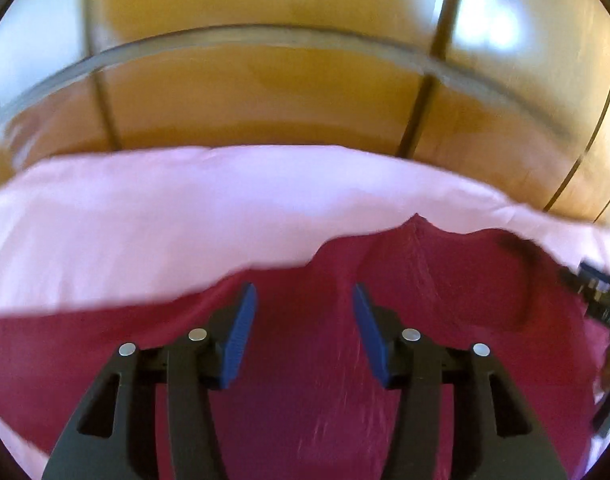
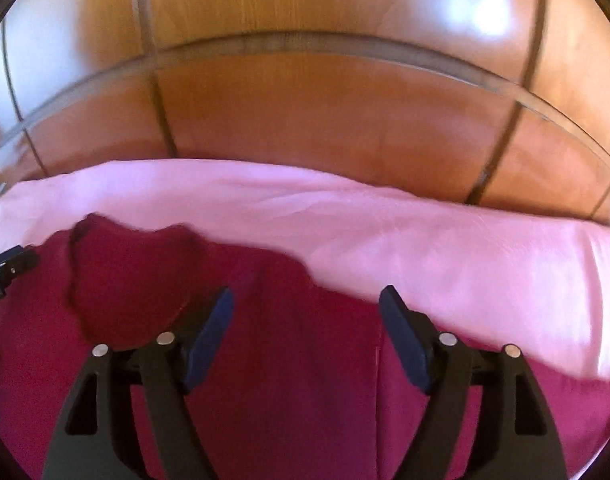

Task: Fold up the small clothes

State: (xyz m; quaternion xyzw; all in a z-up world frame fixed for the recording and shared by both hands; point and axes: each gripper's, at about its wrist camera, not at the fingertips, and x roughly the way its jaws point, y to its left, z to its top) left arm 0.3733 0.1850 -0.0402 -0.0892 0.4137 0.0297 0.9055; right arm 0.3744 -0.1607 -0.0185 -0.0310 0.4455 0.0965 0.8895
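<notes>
A dark red garment [image 1: 305, 360] lies spread on a pink sheet [image 1: 145, 220], its neckline [image 1: 517, 276] to the right in the left wrist view. My left gripper [image 1: 303, 294] is open just above the red cloth, holding nothing. In the right wrist view the same garment [image 2: 285, 380] fills the lower frame, its neckline [image 2: 125, 280] at left. My right gripper [image 2: 307, 296] is open above the cloth near its far edge, holding nothing. Each gripper's black body shows at the other view's edge: the right one [image 1: 601, 296], the left one [image 2: 5, 268].
The pink sheet [image 2: 425, 240] covers a bed that ends at a glossy wooden panelled wall [image 1: 285, 92], also seen in the right wrist view [image 2: 325, 100]. Both views are motion-blurred.
</notes>
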